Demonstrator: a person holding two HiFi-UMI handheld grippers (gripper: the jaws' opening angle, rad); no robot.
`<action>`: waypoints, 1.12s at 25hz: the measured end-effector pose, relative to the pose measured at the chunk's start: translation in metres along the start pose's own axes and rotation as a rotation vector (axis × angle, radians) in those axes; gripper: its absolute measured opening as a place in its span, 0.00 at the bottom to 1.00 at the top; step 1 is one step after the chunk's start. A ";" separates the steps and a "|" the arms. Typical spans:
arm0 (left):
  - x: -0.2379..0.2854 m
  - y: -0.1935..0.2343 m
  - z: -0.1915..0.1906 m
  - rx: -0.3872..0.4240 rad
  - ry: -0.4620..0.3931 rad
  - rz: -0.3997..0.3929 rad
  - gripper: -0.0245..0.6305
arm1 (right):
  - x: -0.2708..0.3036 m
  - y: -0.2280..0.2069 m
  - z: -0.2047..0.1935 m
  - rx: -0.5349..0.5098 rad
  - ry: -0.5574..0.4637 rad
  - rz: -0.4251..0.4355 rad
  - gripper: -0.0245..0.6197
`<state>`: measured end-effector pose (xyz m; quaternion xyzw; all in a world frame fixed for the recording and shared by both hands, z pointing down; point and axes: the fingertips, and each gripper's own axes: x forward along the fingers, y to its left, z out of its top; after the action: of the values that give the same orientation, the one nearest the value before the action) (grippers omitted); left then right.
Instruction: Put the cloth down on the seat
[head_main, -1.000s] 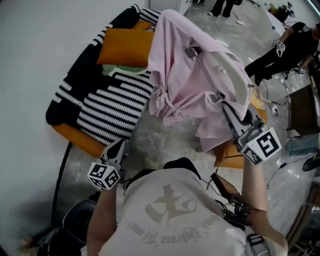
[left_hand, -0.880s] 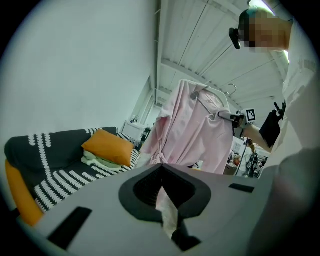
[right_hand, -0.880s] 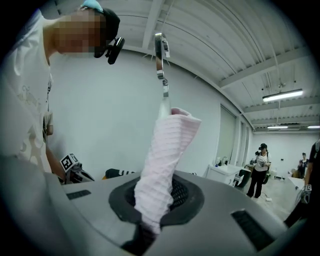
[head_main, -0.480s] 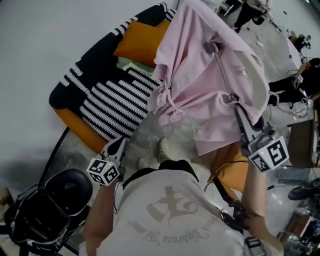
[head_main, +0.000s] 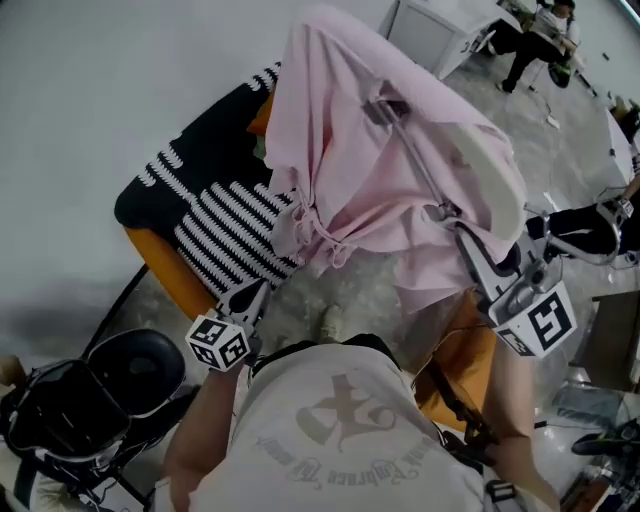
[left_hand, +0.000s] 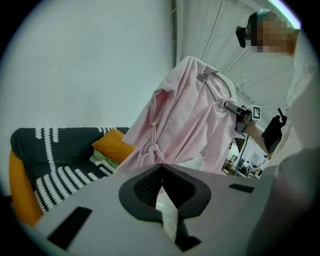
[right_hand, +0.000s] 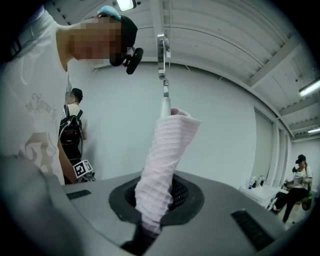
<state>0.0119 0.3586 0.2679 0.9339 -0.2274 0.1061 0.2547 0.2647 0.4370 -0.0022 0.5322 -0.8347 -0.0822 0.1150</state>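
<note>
A pink garment (head_main: 370, 170) hangs on a hanger (head_main: 405, 140), and my right gripper (head_main: 447, 214) holds it up in the head view. In the right gripper view my right gripper (right_hand: 152, 220) is shut on a ribbed pink fold (right_hand: 162, 165), with the hanger's metal hook (right_hand: 162, 55) above. The cloth hangs over the right part of the seat, an orange sofa (head_main: 160, 275) under a black-and-white striped blanket (head_main: 225, 225). My left gripper (head_main: 252, 294) is low beside the sofa's front, below the cloth's knotted ties (head_main: 300, 235). Its jaws are shut and empty (left_hand: 162, 167).
An orange cushion (left_hand: 112, 145) and a folded green item (left_hand: 102, 161) lie on the sofa. A black chair (head_main: 90, 390) stands at the lower left. Another orange seat (head_main: 460, 360) is by my right side. A white table (head_main: 440, 30) and people are at the far right.
The right gripper has lifted the garment and carried it left, so it now covers the orange cushion and part of the sofa. The left gripper has shifted slightly toward the sofa.
</note>
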 end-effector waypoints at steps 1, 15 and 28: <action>0.007 0.000 0.005 0.007 0.003 0.004 0.05 | 0.006 -0.005 -0.001 -0.008 -0.006 0.019 0.09; 0.016 0.082 0.071 -0.046 -0.022 0.220 0.05 | 0.158 -0.069 0.024 -0.057 -0.086 0.248 0.09; 0.018 0.196 0.132 -0.110 -0.016 0.273 0.05 | 0.310 -0.107 0.064 -0.018 -0.100 0.285 0.09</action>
<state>-0.0558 0.1322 0.2455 0.8799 -0.3596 0.1197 0.2867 0.2135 0.1115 -0.0590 0.4025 -0.9057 -0.0989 0.0887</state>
